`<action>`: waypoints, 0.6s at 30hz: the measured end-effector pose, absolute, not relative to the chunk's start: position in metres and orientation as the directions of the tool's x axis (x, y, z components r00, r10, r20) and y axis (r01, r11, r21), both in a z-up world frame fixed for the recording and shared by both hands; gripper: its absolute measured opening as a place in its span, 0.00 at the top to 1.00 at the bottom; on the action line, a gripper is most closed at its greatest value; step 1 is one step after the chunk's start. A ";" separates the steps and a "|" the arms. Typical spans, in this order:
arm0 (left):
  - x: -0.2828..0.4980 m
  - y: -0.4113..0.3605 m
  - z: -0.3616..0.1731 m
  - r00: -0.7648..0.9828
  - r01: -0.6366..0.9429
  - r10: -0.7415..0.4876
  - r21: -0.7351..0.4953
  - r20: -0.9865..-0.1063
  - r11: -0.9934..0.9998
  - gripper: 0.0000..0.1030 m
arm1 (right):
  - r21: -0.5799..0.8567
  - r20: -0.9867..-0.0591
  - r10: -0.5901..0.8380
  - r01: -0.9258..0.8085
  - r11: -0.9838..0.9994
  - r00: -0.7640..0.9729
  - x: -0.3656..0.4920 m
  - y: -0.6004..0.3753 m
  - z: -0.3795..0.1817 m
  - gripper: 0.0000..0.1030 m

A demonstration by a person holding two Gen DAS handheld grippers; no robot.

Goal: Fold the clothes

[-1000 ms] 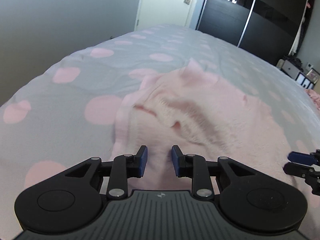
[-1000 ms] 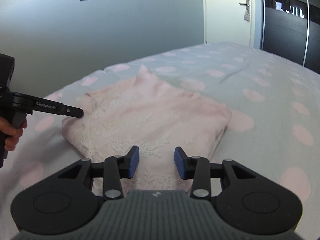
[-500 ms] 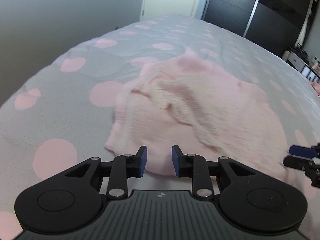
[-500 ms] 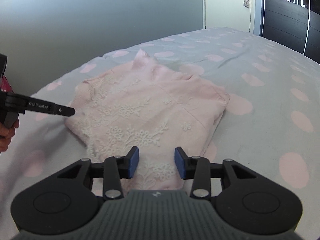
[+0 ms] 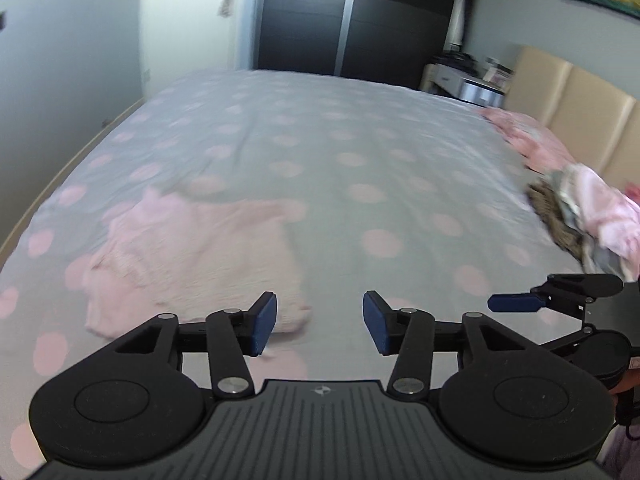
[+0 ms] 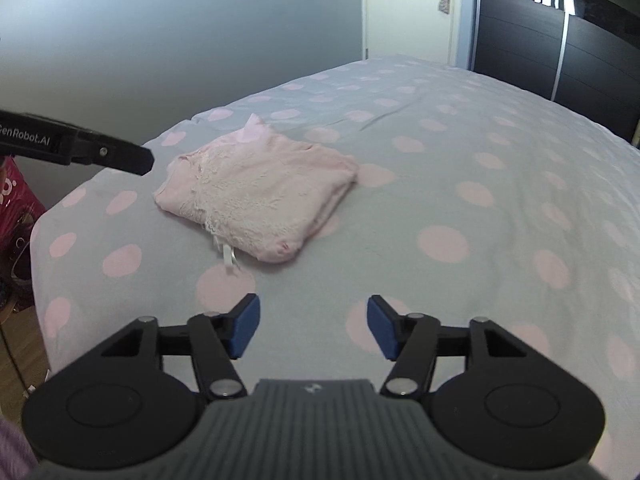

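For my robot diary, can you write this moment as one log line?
pink garment: folded, on bed | left gripper: opening, empty | right gripper: opening, empty | clothes pile: waiting

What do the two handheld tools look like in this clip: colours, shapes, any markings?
Both match: the left tool and right tool have black linkage arms with silver pivot pins, blue pads on the fingertips, round black discs either side and a ribbed grey body carrying a small logo. White lettering reading "GenRobot.AI" runs along the left tool's side in the right wrist view. No cables or sleeves are clearly visible.

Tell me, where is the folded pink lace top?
The folded pink lace top lies on the grey pink-dotted bedspread, left of centre in the right wrist view, near the bed's corner.
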State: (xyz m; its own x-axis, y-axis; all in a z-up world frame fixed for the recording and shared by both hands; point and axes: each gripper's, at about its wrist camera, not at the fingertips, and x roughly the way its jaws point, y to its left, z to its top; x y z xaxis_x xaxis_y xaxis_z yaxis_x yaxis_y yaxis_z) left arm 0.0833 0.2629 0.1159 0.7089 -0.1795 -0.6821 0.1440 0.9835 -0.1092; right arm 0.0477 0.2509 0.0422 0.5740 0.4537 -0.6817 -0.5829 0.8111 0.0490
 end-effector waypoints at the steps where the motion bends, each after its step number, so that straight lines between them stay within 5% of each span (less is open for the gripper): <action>1: 0.077 0.247 0.120 0.711 0.166 -0.193 -0.105 -0.676 0.980 0.52 | 0.043 -0.676 0.445 -0.572 0.819 0.587 0.035 0.239 0.049 0.33; 6: 0.044 0.171 0.135 0.734 0.251 -0.256 -0.098 -0.629 0.963 0.49 | 0.027 -0.645 0.397 -0.500 0.866 0.653 -0.024 0.174 0.066 0.28; 13: 0.002 0.078 0.119 0.782 0.242 -0.268 -0.122 -0.563 0.963 0.28 | 0.075 -0.634 0.301 -0.331 0.941 0.713 -0.087 0.094 0.053 0.25; 18: -0.027 0.020 0.091 0.850 0.117 -0.127 -0.052 -0.511 0.992 0.27 | 0.055 -0.658 0.214 -0.237 0.970 0.722 -0.125 0.057 0.032 0.25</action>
State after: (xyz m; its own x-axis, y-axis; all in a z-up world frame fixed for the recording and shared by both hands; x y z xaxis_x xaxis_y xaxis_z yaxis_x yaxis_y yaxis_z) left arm -0.0266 0.0199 0.0914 0.8498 -0.1273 -0.5115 0.1174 0.9917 -0.0518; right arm -0.1252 0.0568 0.0319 0.7220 0.2135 -0.6581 -0.2366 0.9700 0.0551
